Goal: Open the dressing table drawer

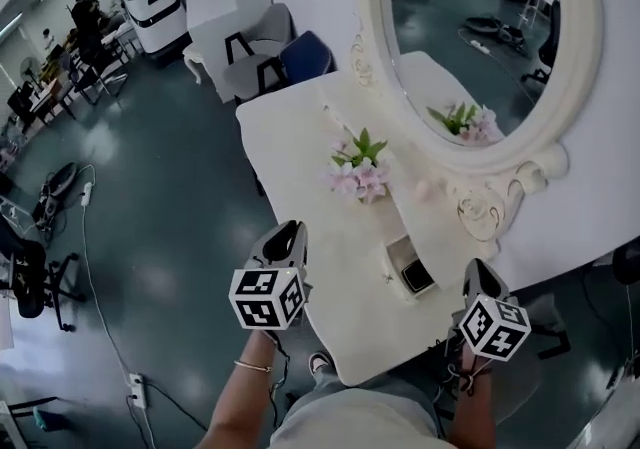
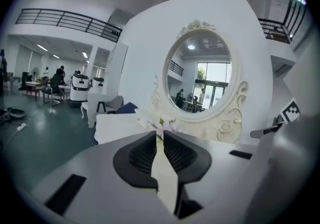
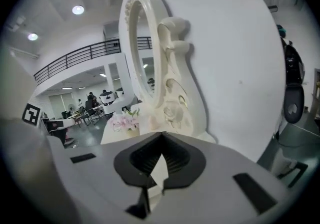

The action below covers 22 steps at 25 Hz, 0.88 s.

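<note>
A: Drawer, where is it?
B: Not visible. Probably under the dressing table (image 1: 350, 332) front edge, below both grippers. Left gripper (image 2: 160, 134) is slightly apart and empty; right gripper (image 3: 161, 135) is closed and empty.
A: Handling?
B: Likely rigid and slides out. Grab its pull.

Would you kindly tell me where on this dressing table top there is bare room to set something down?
The far end of the dressing table top is bare, between the flowers and the chairs. So is the near strip between the flowers and the front edge. It is crowded along the mirror, around the small box.
</note>
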{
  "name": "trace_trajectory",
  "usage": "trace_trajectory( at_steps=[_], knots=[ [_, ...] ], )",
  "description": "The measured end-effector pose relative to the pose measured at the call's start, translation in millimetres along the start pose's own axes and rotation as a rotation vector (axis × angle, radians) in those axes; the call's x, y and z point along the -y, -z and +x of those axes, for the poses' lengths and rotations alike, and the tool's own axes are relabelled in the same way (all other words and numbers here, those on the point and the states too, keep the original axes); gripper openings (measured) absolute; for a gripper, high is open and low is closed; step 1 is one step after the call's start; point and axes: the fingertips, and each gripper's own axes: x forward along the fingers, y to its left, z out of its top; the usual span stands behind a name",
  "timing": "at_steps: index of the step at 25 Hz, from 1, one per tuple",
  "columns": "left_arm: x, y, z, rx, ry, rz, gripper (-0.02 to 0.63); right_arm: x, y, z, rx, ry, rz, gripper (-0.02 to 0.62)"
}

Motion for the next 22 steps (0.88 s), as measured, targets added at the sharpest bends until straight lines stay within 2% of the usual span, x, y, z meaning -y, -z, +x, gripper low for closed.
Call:
trace_trajectory(
  at_steps=[4,9,15,22],
  knots=[
    [-28,-40,-24,0.091,-0.104,-0.011,0.034,-30,-60,6,0.110,-0.060,-0.100,0.008],
    [-44,-63,-48,0.140,-0.167,-0.047,0.021,-46,-96,4,0.176,-0.083,-0.148,0.008],
    [-53,-74,-64,0.170,-0.191,-0.018,0.021,-55,-103,3,0.195,-0.097,-0.151,0.008],
    [-58,-68,-65,0.150,-0.204,-0.007,0.021,-63,-99,1,0.203,-0.104,-0.152,0.006]
  ],
)
